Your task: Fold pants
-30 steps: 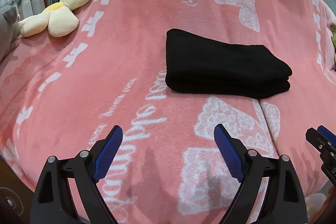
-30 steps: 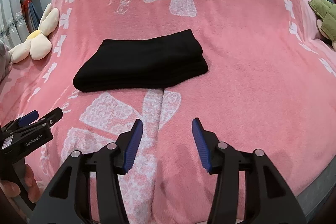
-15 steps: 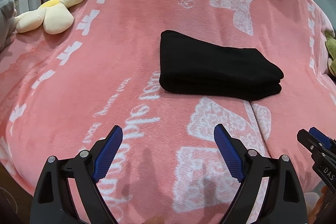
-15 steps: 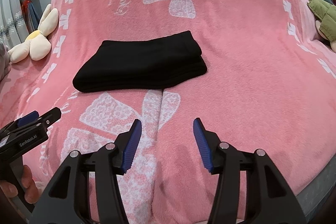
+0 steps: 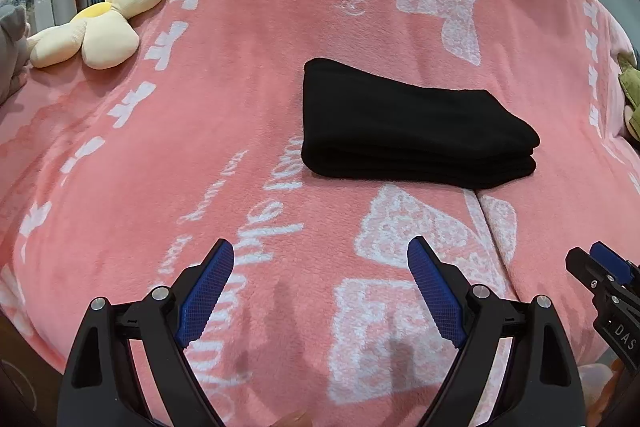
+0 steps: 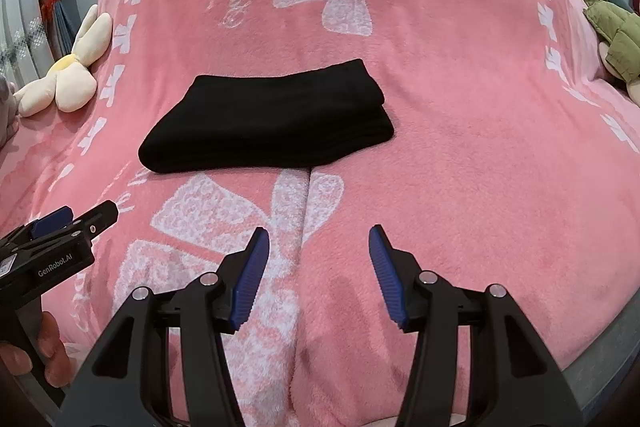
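Pants: black pants [image 5: 408,131] lie as a flat layered stack on the pink blanket [image 5: 224,131], ahead of both grippers and touching neither.
Left gripper: left gripper [image 5: 320,267] hovers near the blanket's front edge, jaws wide apart, nothing between them.
Right gripper: right gripper [image 6: 318,259] sits beside it, jaws about half apart and empty.
Change: across the last second the stack has kept its shape and place, and both grippers have stayed back from it.
Meaning: folding looks finished; no loose leg or edge shows.
Around: flower plush [image 5: 96,27] far left, green toy [image 6: 616,39] far right, both well clear.
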### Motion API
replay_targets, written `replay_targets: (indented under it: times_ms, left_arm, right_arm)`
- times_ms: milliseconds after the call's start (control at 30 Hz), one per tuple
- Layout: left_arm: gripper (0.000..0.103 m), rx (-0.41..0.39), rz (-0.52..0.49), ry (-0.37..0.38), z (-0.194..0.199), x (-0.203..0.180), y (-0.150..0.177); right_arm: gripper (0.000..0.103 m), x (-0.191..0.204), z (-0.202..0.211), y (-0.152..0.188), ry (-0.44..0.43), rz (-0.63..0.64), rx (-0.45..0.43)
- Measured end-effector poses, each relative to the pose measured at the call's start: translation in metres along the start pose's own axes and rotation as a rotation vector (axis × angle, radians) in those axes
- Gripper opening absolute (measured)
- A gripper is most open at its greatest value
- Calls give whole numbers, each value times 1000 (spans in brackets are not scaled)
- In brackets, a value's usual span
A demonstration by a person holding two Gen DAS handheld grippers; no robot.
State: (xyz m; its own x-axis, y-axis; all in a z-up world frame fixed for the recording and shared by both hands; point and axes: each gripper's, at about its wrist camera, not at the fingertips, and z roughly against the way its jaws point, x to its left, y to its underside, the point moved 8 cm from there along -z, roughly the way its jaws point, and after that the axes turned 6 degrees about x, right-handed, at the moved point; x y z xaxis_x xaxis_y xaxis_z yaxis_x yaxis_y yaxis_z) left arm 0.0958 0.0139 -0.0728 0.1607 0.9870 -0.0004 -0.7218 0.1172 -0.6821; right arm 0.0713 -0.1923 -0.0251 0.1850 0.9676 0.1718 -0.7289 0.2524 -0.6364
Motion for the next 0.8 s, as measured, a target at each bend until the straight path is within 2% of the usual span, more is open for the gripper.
replay_targets:
  times_ms: [800]
  left_arm:
    - [86,-2,-9,-17,0,-1,0]
  right_arm:
    - [50,1,0,0,1,-3,0]
